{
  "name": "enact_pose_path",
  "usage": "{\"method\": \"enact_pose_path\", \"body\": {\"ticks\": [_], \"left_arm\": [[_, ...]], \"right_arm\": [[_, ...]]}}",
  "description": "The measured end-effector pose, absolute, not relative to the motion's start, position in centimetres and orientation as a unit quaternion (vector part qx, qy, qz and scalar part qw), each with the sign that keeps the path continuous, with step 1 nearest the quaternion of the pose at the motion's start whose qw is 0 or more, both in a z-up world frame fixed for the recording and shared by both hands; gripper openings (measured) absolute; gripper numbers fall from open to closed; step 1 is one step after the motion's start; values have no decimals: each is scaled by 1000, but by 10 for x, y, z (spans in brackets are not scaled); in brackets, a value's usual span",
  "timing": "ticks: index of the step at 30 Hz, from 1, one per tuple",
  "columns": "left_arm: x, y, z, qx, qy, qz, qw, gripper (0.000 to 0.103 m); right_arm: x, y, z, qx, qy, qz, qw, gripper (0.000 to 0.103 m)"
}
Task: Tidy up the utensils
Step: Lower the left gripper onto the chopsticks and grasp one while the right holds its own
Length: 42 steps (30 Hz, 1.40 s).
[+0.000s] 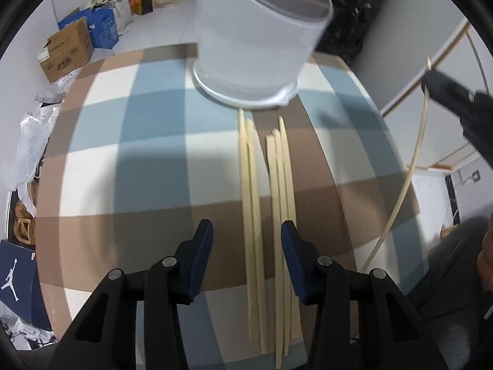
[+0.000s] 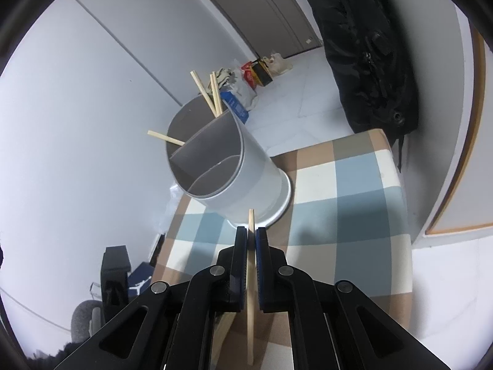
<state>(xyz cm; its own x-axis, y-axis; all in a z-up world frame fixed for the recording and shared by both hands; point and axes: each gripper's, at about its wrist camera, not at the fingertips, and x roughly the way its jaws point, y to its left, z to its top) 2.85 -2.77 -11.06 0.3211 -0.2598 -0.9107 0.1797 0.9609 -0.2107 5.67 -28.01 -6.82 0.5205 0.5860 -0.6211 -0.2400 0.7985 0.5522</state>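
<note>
Five loose chopsticks (image 1: 268, 215) lie lengthwise on the checked tablecloth (image 1: 148, 141), running between the parted, empty jaws of the left gripper (image 1: 246, 240) toward the white divided holder (image 1: 255, 40) at top centre. The right gripper (image 2: 251, 237) is clamped on a single chopstick (image 2: 251, 277), tip pointing at the holder (image 2: 234, 166) mid-frame, which already has three sticks (image 2: 209, 92) in its far compartment. Cloth right of the holder is bare up to the table edge; black bag (image 2: 363, 55) upper right, boxes (image 1: 67, 49) on the floor upper left.
</note>
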Motion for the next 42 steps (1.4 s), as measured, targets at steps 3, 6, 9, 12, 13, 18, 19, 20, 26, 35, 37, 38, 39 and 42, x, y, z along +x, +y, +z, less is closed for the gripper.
{"method": "enact_pose_path", "body": {"ticks": [3, 6, 9, 12, 13, 18, 19, 20, 26, 35, 37, 38, 39, 42], "left_arm": [[38, -19, -105, -40, 561, -112, 819, 40], [44, -19, -107, -29, 562, -101, 821, 40], [48, -26, -114, -13, 568, -100, 817, 40], [49, -31, -117, -9, 573, -106, 812, 40], [50, -32, -119, -5, 576, -106, 810, 40], [52, -29, -120, 10, 578, -100, 810, 40], [53, -29, -120, 14, 580, -100, 809, 40], [54, -31, -121, 22, 580, -99, 808, 40], [65, -36, -122, 44, 586, -96, 804, 40], [75, -40, -122, 53, 586, -90, 804, 29], [71, -43, -122, 53, 584, -102, 803, 12], [67, -45, -122, 63, 580, -104, 805, 10], [64, -47, -121, 68, 579, -109, 805, 5], [56, -46, -120, 75, 575, -115, 806, 4]], "right_arm": [[56, -282, -66, 209, 420, 246, 848, 5], [57, -283, -67, 213, 420, 246, 847, 5], [58, -284, -67, 218, 418, 246, 847, 5], [59, -286, -66, 224, 417, 246, 846, 5], [60, -286, -66, 226, 417, 247, 845, 5], [60, -287, -66, 230, 416, 249, 844, 5], [60, -287, -65, 229, 415, 250, 844, 5], [60, -287, -65, 229, 415, 250, 844, 5], [61, -288, -66, 236, 415, 251, 842, 5], [65, -289, -68, 237, 417, 248, 842, 5], [67, -290, -69, 240, 419, 246, 841, 5], [67, -290, -69, 241, 419, 246, 840, 5], [67, -291, -69, 241, 419, 247, 840, 5], [66, -290, -69, 239, 416, 248, 842, 5]]}}
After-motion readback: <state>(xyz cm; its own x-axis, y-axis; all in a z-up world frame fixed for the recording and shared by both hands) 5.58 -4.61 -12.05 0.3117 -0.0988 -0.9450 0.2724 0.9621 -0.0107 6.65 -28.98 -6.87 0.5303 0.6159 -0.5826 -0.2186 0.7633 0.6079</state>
